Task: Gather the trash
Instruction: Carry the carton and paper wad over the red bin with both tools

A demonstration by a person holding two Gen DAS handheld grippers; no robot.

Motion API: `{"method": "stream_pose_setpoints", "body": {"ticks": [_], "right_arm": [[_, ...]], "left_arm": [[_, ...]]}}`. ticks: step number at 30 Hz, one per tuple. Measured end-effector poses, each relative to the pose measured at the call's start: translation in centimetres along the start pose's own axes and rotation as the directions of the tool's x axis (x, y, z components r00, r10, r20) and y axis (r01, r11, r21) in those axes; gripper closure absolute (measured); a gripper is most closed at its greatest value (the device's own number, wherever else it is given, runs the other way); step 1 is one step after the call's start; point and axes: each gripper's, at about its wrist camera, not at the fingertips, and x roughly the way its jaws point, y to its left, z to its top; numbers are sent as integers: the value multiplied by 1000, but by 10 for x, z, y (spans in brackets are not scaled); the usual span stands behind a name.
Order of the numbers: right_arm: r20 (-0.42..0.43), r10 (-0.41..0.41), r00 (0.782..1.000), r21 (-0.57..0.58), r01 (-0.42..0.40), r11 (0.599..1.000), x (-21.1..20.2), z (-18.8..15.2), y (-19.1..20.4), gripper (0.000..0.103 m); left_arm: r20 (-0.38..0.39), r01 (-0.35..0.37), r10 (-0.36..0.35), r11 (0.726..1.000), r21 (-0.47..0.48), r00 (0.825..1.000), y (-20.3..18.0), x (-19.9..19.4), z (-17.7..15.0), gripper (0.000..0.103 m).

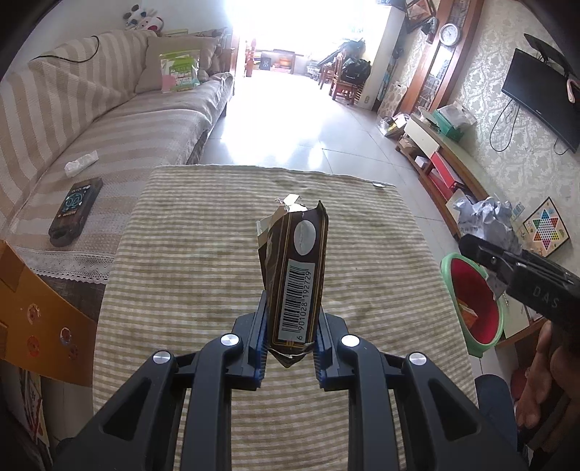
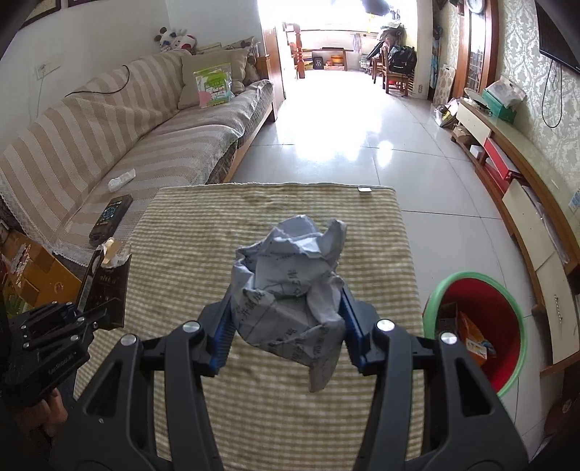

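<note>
Left claw clamped on brown wrapper, right claw clamped on crumpled paper; best carried rightward over red bin before releasing.

Striped sofa, remote, wall clock, television.

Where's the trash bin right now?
The bin sits on the floor right of the striped table, low right in both views, beside the right gripper.
</note>
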Motion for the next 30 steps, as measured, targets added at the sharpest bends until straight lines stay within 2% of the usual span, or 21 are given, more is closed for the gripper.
{"method": "stream_pose_setpoints", "body": {"ticks": [5,12,20,26,30], "right_arm": [[9,-11,1000,51,10,999,-19,-18,-20,53],[26,-13,1000,102,11,995,-29,-24,-41,53],[42,-38,998,175,30,984,-36,-32,-85,53],[42,-79,996,239,67,969,-41,-41,-130,53],[42,-110,993,292,93,952,-44,-44,-165,53]], "left_arm": [[-9,18,-18,999,51,1000,-22,-6,-1,85],[-8,31,-30,994,108,1000,-51,-11,6,85],[-36,71,-66,985,155,997,-92,1,12,85],[-63,139,-129,969,205,990,-137,20,23,85],[-87,207,-192,948,242,978,-176,35,33,85]]}}
